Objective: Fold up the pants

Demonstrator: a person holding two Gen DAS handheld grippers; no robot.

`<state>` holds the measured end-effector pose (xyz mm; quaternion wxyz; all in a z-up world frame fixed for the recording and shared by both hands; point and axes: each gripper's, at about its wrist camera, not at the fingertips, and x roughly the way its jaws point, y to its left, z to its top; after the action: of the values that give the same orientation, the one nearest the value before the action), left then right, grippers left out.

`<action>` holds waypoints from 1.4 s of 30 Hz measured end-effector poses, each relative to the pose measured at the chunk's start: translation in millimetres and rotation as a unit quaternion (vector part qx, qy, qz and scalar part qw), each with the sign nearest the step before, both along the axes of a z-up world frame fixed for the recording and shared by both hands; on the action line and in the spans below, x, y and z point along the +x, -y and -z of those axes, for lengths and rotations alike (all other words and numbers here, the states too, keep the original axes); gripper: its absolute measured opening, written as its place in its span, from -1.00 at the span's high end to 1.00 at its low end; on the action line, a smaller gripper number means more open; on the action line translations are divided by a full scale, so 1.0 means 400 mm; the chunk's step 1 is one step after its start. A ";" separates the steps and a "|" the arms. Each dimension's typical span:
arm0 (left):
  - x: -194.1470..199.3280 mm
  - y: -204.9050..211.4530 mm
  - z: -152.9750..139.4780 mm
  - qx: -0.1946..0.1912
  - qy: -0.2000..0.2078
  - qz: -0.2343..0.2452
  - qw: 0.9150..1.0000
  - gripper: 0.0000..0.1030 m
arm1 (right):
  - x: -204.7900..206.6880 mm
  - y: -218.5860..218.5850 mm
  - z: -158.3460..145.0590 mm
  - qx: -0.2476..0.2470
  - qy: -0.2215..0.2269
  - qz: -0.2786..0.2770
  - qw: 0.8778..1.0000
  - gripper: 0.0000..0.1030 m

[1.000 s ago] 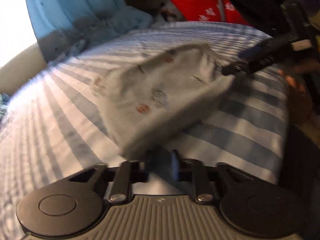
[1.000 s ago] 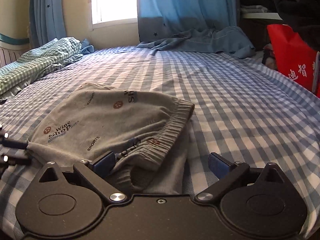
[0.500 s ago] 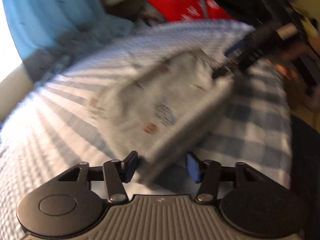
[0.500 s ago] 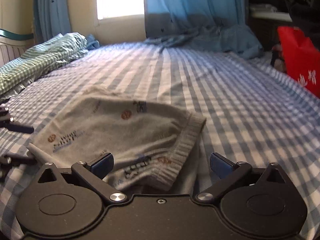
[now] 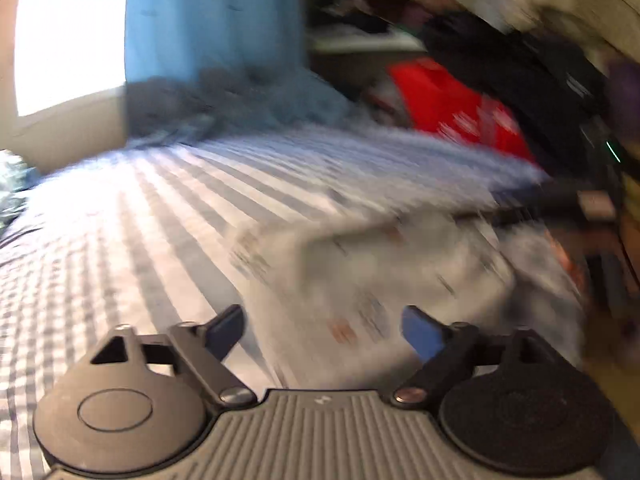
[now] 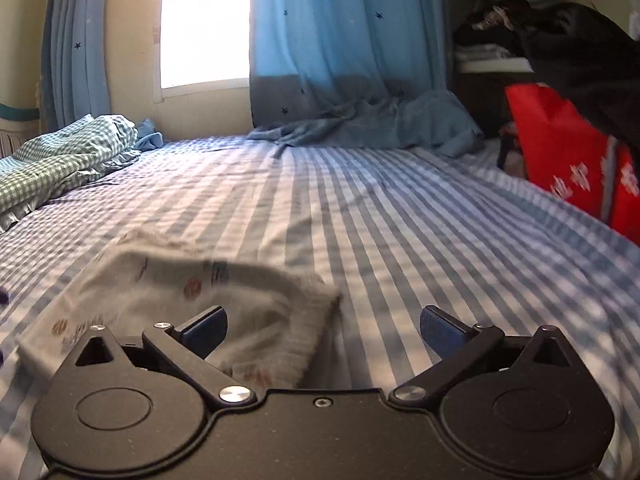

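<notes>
The grey printed pants (image 6: 168, 300) lie folded into a small bundle on the blue-and-white checked bed (image 6: 400, 220). In the left wrist view the pants (image 5: 360, 280) are blurred, just ahead of my left gripper (image 5: 323, 330), which is open and empty. My right gripper (image 6: 323, 326) is open and empty too; the ribbed waistband sits by its left finger (image 6: 204, 328). The right gripper's dark body shows blurred in the left wrist view (image 5: 560, 200) beyond the pants.
A red bag (image 6: 576, 160) and dark clothes (image 6: 580, 40) stand at the bed's right side. A blue curtain (image 6: 340, 60) pools on the far end. A green checked quilt (image 6: 60, 160) lies at the far left.
My left gripper has opened and let go of the pants, then pulled back. My right gripper has backed off and risen; the folded pants now rest on the bed.
</notes>
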<state>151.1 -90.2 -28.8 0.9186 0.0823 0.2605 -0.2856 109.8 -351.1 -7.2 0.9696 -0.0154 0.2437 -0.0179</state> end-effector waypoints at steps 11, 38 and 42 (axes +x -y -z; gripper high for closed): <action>0.340 0.115 0.149 0.019 -0.099 -0.171 0.980 -0.86 | 0.150 0.127 0.095 0.042 -0.065 0.028 0.997 -0.98; -0.029 -0.052 0.132 -0.025 -0.080 -0.183 0.979 -0.98 | -0.199 -0.005 0.111 0.066 -0.028 0.036 0.997 -0.99; -0.038 -0.051 0.135 -0.027 -0.077 -0.185 0.979 -0.98 | -0.214 -0.015 0.108 0.065 -0.026 0.044 0.997 -0.99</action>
<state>135.7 -69.8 -82.9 0.9346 -0.0142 0.3334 -0.1227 24.1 -345.0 -50.3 0.9601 0.0583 0.2700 -0.0444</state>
